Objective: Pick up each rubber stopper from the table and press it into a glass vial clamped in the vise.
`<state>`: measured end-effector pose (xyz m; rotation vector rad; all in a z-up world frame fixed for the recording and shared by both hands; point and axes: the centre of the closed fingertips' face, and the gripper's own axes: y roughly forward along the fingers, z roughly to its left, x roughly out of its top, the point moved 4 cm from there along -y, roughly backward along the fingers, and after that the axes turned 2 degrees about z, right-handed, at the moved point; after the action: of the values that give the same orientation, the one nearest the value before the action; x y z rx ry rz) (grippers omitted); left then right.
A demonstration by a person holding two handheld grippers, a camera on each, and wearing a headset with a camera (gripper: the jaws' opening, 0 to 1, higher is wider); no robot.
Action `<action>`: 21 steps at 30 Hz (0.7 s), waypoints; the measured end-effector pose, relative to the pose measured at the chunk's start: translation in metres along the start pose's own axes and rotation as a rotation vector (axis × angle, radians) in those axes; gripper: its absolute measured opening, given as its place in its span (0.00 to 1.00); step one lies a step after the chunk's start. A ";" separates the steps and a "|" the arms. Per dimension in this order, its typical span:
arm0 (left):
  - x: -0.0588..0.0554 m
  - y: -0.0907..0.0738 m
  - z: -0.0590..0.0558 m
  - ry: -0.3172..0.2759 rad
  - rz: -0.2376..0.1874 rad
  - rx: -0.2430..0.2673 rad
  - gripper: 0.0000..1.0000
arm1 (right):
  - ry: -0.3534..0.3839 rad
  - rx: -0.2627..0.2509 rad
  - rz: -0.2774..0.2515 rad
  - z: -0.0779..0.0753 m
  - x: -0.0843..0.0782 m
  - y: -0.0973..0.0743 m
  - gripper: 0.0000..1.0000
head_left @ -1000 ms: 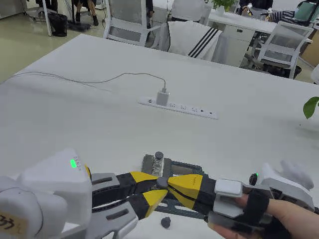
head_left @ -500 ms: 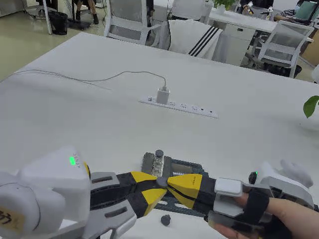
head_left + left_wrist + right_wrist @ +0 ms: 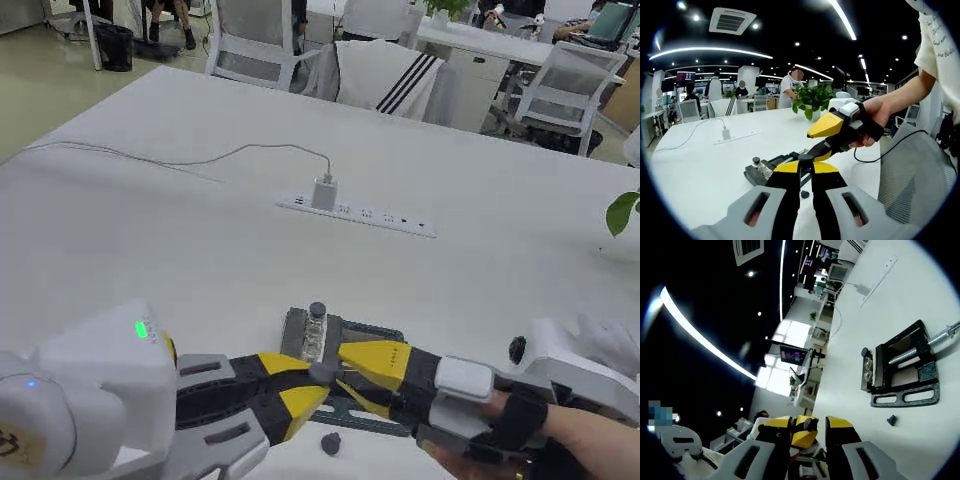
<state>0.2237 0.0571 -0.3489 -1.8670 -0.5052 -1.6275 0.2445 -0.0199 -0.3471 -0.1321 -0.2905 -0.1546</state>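
Left gripper pinches grey stopper near vise. Right gripper has jaws apart, tips by same stopper. Vial stands in vise, dark top on. Other stopper lies on table.

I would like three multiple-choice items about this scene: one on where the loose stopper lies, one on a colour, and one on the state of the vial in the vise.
1. Where is the loose rubber stopper?
A. On the table, beside the vise
B. On the floor
C. On a chair

2. What colour is the power strip?
A. Black
B. White
C. Yellow

3. The glass vial in the vise is:
A. Uncapped
B. Lying flat
C. Upright, with a dark cap on top

Key: 1 A, it lies on the white surface, on the near side of the vise. 2 B, the strip is white like its charger. 3 C, the head view shows the vial standing, capped.
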 end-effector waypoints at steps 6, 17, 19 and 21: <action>-0.004 -0.001 -0.001 -0.008 0.014 -0.006 0.04 | -0.132 -0.044 0.041 -0.002 -0.005 0.001 0.45; -0.014 -0.003 -0.003 -0.019 0.044 -0.014 0.04 | -0.436 -0.210 0.241 -0.015 -0.013 -0.004 0.74; -0.016 -0.003 -0.004 -0.024 0.047 -0.016 0.04 | -0.467 -0.234 0.257 -0.016 -0.013 -0.004 0.77; -0.018 -0.003 -0.005 -0.027 0.052 -0.019 0.04 | -0.517 -0.255 0.283 -0.018 -0.014 -0.005 0.82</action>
<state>0.2149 0.0576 -0.3657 -1.9026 -0.4510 -1.5804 0.2358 -0.0253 -0.3675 -0.4663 -0.7628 0.1299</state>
